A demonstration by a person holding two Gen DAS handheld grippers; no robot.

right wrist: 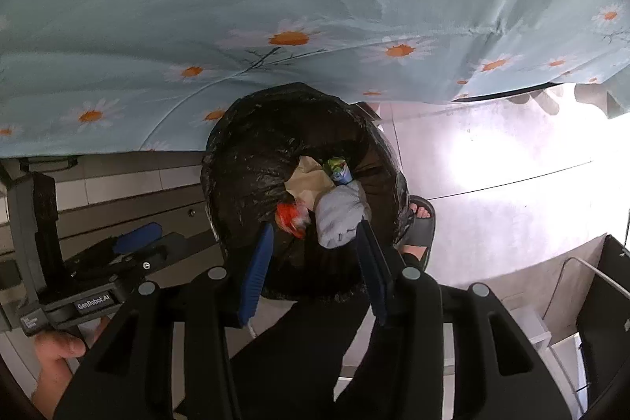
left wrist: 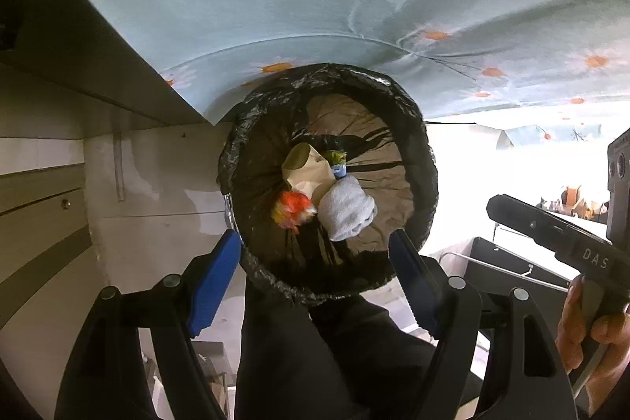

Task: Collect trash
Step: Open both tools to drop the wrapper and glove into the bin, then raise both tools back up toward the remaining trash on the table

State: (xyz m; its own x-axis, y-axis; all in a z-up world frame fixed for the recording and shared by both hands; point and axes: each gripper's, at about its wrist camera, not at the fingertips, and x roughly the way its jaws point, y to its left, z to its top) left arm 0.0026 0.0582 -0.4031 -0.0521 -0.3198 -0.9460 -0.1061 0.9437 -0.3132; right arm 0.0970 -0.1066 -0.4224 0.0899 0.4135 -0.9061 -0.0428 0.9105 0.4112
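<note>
A round trash bin (left wrist: 429, 168) lined with a black bag stands on the floor under the edge of a daisy-print cloth. Inside lie a crumpled white tissue (left wrist: 346, 209), a red-orange wrapper (left wrist: 293, 211), a beige paper bag (left wrist: 305, 170) and a small green-blue wrapper (left wrist: 338, 160). My left gripper (left wrist: 315, 247) is open and empty above the bin's near rim. My right gripper (right wrist: 317, 235) is open and empty over the same bin (right wrist: 236, 164), its fingers either side of the tissue (right wrist: 336, 219) and red wrapper (right wrist: 289, 217).
The light blue daisy cloth (left wrist: 315, 6) hangs over a table above the bin. The person's dark trousers (left wrist: 334, 349) and sandalled foot (right wrist: 419, 227) are beside the bin. A dark metal-framed container (right wrist: 602, 302) stands at right. Cabinet drawers (left wrist: 39, 207) are at left.
</note>
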